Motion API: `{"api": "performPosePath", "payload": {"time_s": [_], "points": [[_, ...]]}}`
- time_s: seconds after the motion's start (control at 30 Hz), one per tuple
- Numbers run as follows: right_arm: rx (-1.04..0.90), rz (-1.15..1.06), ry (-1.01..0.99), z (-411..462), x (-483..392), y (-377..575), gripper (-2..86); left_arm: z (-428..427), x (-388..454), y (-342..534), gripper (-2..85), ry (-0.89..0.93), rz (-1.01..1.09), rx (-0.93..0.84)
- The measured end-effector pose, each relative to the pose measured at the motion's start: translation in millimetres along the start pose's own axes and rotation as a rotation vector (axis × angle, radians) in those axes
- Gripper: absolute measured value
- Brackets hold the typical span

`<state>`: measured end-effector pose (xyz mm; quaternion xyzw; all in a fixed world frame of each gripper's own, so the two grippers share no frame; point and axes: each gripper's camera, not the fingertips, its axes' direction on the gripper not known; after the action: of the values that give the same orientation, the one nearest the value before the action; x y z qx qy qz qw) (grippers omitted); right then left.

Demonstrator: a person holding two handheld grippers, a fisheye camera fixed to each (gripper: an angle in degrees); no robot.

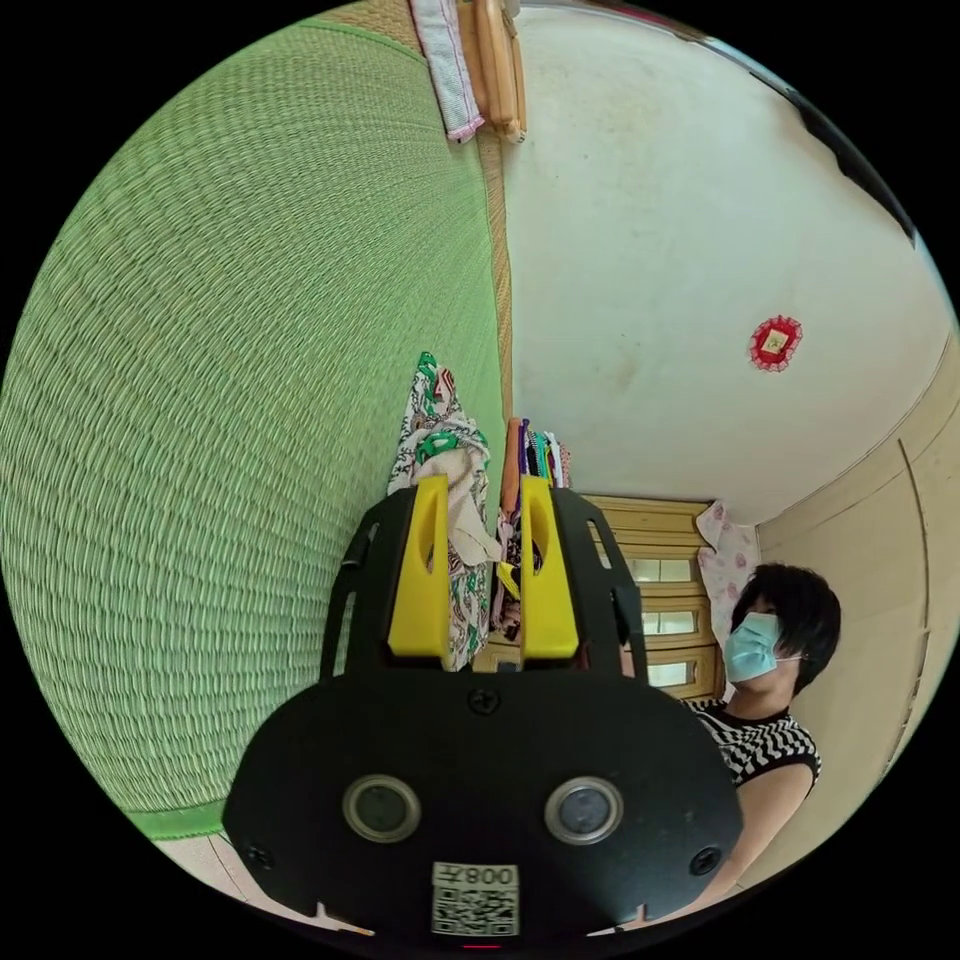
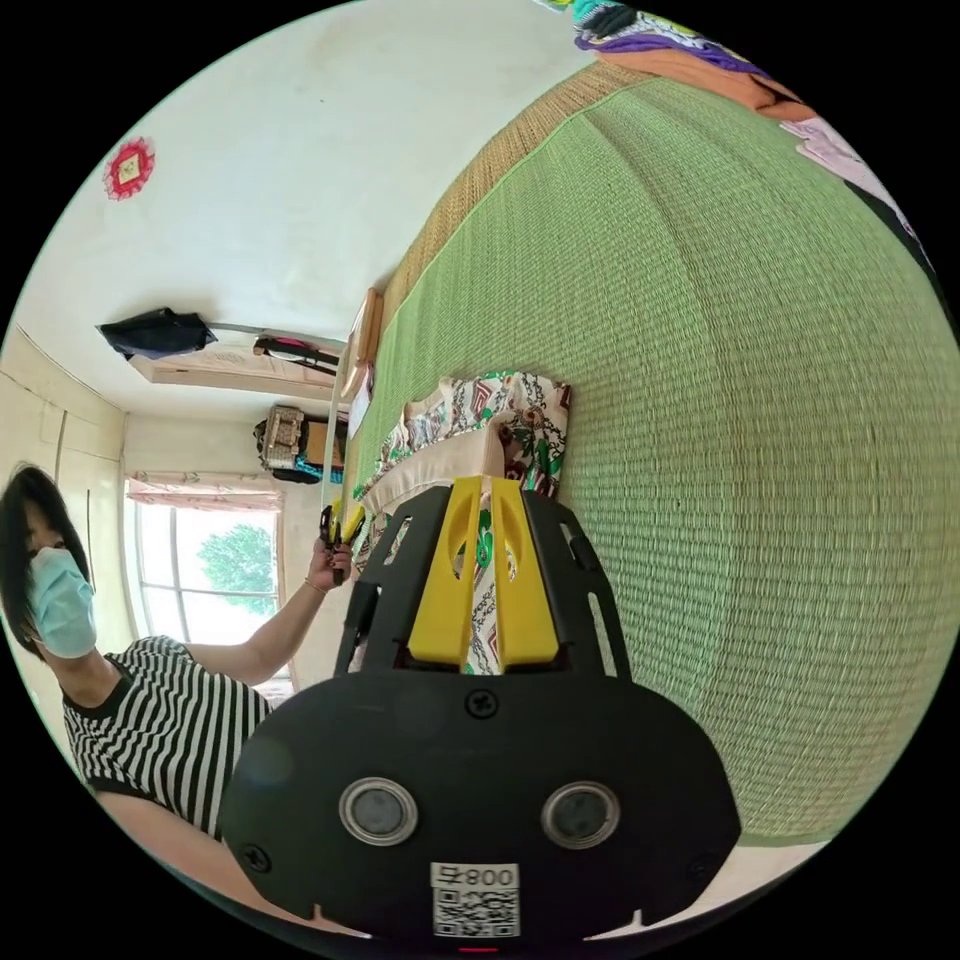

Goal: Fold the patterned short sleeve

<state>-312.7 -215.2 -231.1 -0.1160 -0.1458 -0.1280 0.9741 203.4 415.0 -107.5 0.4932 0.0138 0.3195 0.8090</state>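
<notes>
While both my grippers clamp the patterned short sleeve (image 2: 500, 410) above the green mat (image 2: 750, 450), right gripper (image 2: 478, 500) and left gripper (image 1: 485, 500) pinching edges, it hangs light, limp; hold the hems.

In the left gripper view, the near end of the patterned short sleeve (image 1: 440, 450) runs behind the yellow jaws of the left gripper (image 1: 482, 500), so whether both jaws press on it cannot be told. The stack of coloured clothes (image 1: 535, 455) beyond is too small to sort into garments. In the right gripper view, the right gripper (image 2: 478, 500) covers the shirt's near part, and the other gripper, in the person's hand (image 2: 325, 570), is too small to read. The pile of clothes (image 2: 670, 40) at the far right is cut off by the picture's edge.
</notes>
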Motion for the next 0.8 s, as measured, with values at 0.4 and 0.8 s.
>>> {"api": "performPosePath", "payload": {"time_s": [0.4,0.8], "points": [[-0.045,-0.052,0.121,-20,-34,-35,2.1,49,29,-11,6.8,-0.232,0.093,-0.134],[0.008,-0.021,-0.085,-77,-42,-91,0.9,95,68,-69,1.2,-0.167,0.147,-0.114]]}}
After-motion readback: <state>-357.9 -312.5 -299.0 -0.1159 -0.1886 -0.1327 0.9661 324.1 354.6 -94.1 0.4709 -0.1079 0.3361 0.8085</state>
